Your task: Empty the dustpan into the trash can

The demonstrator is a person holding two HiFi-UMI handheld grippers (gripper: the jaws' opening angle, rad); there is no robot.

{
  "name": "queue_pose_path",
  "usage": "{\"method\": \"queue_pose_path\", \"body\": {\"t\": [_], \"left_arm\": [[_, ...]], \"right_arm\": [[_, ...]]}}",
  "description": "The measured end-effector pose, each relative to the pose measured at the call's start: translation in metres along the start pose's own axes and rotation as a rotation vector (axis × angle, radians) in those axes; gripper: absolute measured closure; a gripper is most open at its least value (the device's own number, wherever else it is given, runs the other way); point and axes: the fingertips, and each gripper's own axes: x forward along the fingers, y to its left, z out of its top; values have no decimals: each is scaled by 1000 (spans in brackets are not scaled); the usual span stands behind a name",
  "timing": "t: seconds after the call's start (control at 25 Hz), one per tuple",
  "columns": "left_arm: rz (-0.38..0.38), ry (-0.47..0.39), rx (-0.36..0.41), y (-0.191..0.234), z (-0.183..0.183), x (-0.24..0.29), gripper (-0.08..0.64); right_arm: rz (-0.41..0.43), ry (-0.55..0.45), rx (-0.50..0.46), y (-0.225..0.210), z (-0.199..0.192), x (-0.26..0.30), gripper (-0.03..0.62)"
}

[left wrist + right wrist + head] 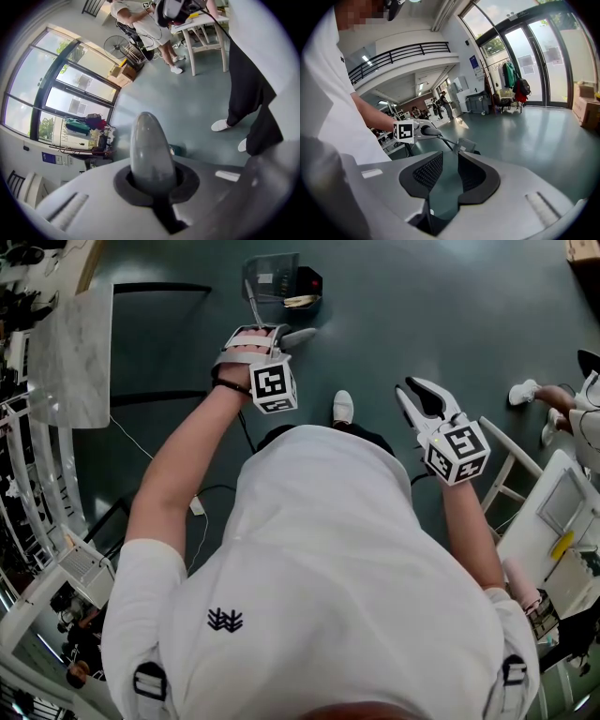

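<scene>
My left gripper (265, 337) is shut on the grey grip (147, 149) of a long-handled dustpan. In the head view its thin rod (250, 302) runs forward to the translucent grey pan (271, 276), which is down by the floor. Right beside the pan stands a small dark container (306, 287) with a red edge and something pale inside; it may be the trash can. My right gripper (421, 396) is held out to the right, open and empty (443, 174). The right gripper view shows the left gripper's marker cube (405, 131) and the pan (463, 146).
A marble-topped table (70, 352) stands at the left. White furniture (514, 472) is at the right, with another person's feet (525, 390) beyond it. My own shoe (343, 407) and a cable (202, 507) are on the dark green floor.
</scene>
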Motion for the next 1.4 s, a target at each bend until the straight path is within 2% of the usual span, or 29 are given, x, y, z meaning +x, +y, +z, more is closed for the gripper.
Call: {"method": "queue_pose_path", "body": {"t": [0.12, 0.24, 0.44, 0.68, 1.04, 1.4], "left_arm": [[13, 22, -10, 6, -14, -4, 505], [26, 43, -57, 15, -31, -11, 505], [37, 69, -198, 27, -64, -32, 505], [54, 116, -374, 22, -118, -69, 505], [43, 143, -669, -29, -198, -132, 505], [33, 109, -960, -101, -263, -211, 505]], "right_arm": [[9, 7, -9, 2, 0, 3, 508], [20, 9, -25, 6, 5, 7, 508], [50, 14, -57, 16, 14, 19, 508], [83, 28, -99, 43, 17, 32, 508], [130, 38, -175, 112, 24, 49, 508], [155, 50, -219, 200, 5, 65, 509]]}}
